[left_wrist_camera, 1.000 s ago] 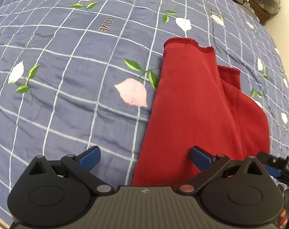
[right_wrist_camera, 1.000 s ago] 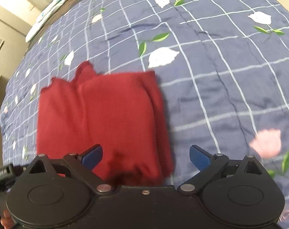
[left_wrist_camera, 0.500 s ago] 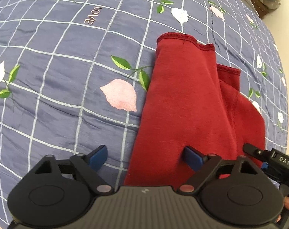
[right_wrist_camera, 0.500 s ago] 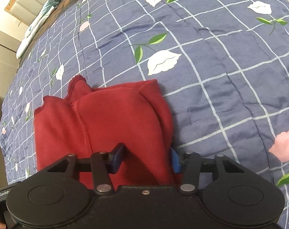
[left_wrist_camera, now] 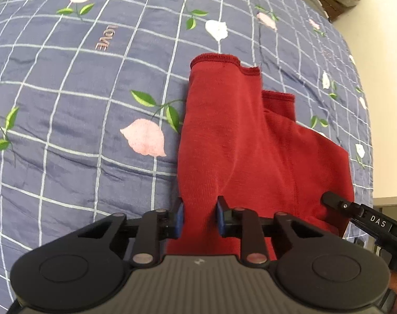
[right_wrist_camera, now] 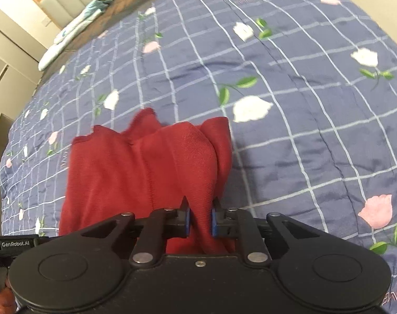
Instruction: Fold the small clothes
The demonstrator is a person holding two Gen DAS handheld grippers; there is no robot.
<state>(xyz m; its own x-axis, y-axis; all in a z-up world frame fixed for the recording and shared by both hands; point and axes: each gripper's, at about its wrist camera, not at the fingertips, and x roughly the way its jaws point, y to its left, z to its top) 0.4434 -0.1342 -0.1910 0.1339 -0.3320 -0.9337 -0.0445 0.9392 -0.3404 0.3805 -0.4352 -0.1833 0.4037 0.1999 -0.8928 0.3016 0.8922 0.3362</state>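
Grippers are pinching the red garment (left_wrist_camera: 240, 141) lying on the floral bedspread (left_wrist_camera: 67, 104): left gripper (left_wrist_camera: 198, 218) and right gripper (right_wrist_camera: 200, 219) each clamping a near-edge corner. Lifting both evenly should be keeping the fold square.

The red garment (left_wrist_camera: 240, 141) is a matt, fine-ribbed knit with stitched hems. Bedspread (left_wrist_camera: 67, 120) looks like smooth woven cloth, slightly crinkled, faint sheen. Both grippers, left gripper (left_wrist_camera: 199, 218) and right gripper (right_wrist_camera: 200, 221), are matt black plastic with blue pads (left_wrist_camera: 179, 219) and shiny metal rivets.
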